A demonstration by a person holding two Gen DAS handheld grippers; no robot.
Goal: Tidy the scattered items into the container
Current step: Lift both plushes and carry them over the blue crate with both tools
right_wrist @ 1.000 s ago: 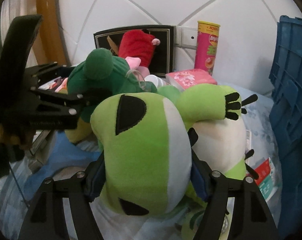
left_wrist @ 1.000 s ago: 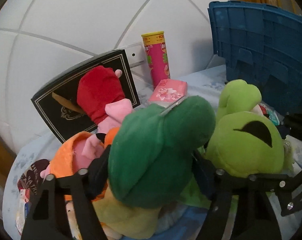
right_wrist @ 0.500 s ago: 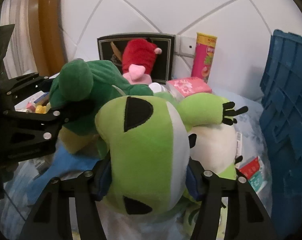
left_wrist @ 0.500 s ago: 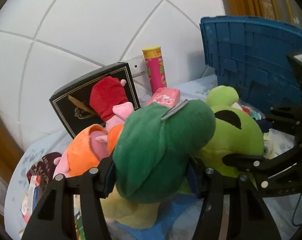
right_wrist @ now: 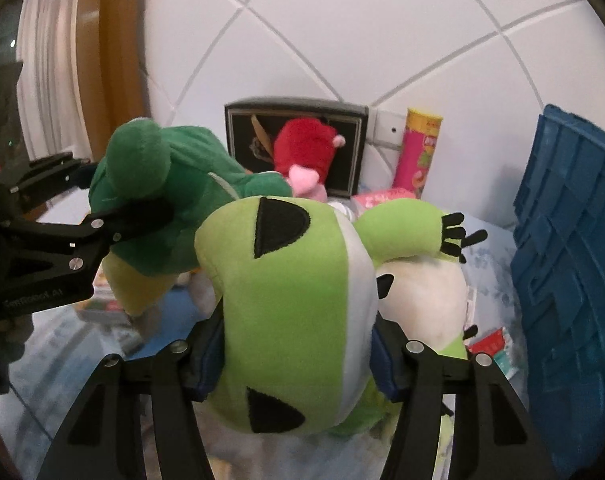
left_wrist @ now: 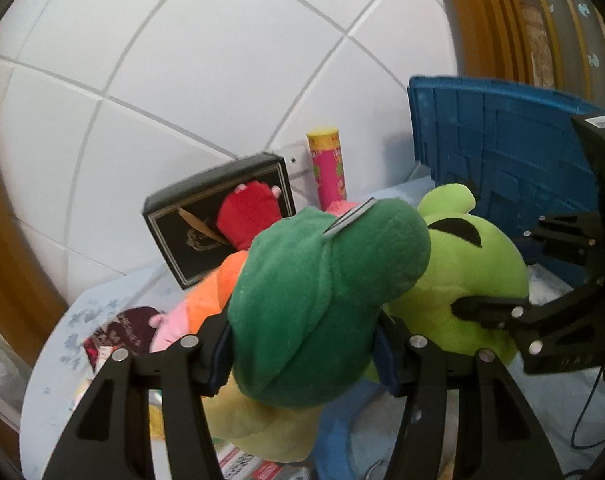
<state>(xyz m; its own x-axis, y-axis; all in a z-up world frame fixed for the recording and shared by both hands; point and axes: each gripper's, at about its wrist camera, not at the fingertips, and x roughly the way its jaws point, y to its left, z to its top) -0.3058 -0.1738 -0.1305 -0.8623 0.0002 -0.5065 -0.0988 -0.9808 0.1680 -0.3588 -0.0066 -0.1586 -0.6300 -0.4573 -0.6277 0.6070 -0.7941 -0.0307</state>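
Observation:
My left gripper [left_wrist: 302, 356] is shut on a dark green plush toy [left_wrist: 322, 280] with a yellow underside and holds it above the table. My right gripper [right_wrist: 296, 360] is shut on the head of a lime green frog plush [right_wrist: 294, 288], whose white belly and arm hang to the right. The two toys touch side by side. The frog [left_wrist: 474, 272] shows at the right of the left wrist view. The dark green toy [right_wrist: 162, 184] shows at the left of the right wrist view. A blue crate [left_wrist: 502, 140] [right_wrist: 574, 260] stands at the right.
A black gold-framed box [left_wrist: 190, 236] leans on the white tiled wall, with a red and pink plush [left_wrist: 248, 216] in front. A pink snack can [left_wrist: 330, 168] stands beside it. An orange plush [left_wrist: 214, 292] and small packets [right_wrist: 494, 348] lie on the pale blue tablecloth.
Both grippers have risen with their plush toys, and their jaws have squeezed in a little. The box, can and table items now sit lower and farther off.

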